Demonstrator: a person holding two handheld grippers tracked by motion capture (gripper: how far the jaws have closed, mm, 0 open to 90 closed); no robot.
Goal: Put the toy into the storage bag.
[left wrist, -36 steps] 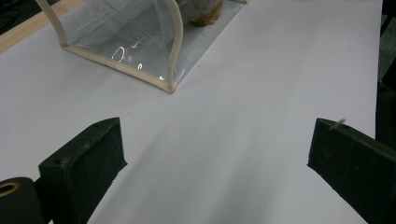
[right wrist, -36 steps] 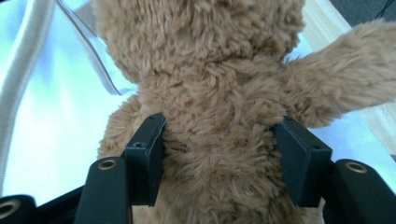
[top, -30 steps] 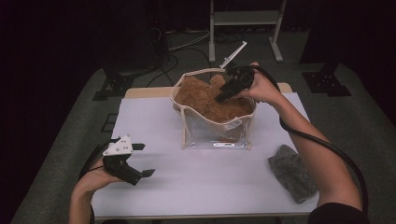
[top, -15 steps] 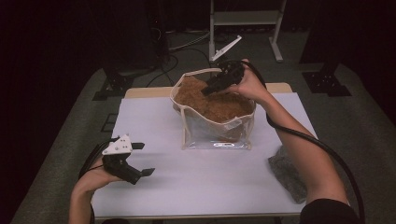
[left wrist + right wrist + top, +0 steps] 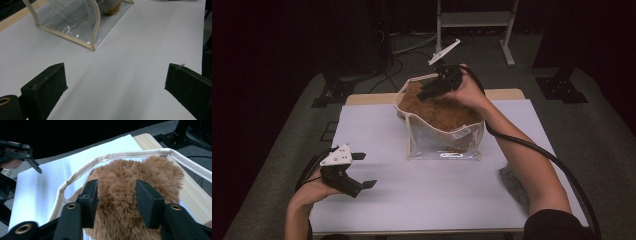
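Note:
A clear plastic bag (image 5: 443, 146) with cream trim stands at the table's back centre, with a brown plush toy (image 5: 437, 112) inside it. My right gripper (image 5: 426, 92) reaches into the bag's open top from the right. In the right gripper view its jaws have just been closing, and they press into a tuft of the plush toy (image 5: 125, 173) from both sides, inside the bag's rim (image 5: 112, 157). My left gripper (image 5: 367, 170) rests at the front left, held by a hand, open with nothing between its fingers. The left gripper (image 5: 117, 82) looks across bare table at the bag (image 5: 67, 22).
A dark grey lump (image 5: 512, 182) lies at the front right, partly behind the right forearm. A white sheet (image 5: 437, 205) covers the table, with a wooden edge (image 5: 367, 98) at the back. A metal stand (image 5: 472, 20) and cables are on the floor behind.
My right gripper has moved left across the bag's top, and its jaws have narrowed onto the plush toy. The left gripper has stayed where it was.

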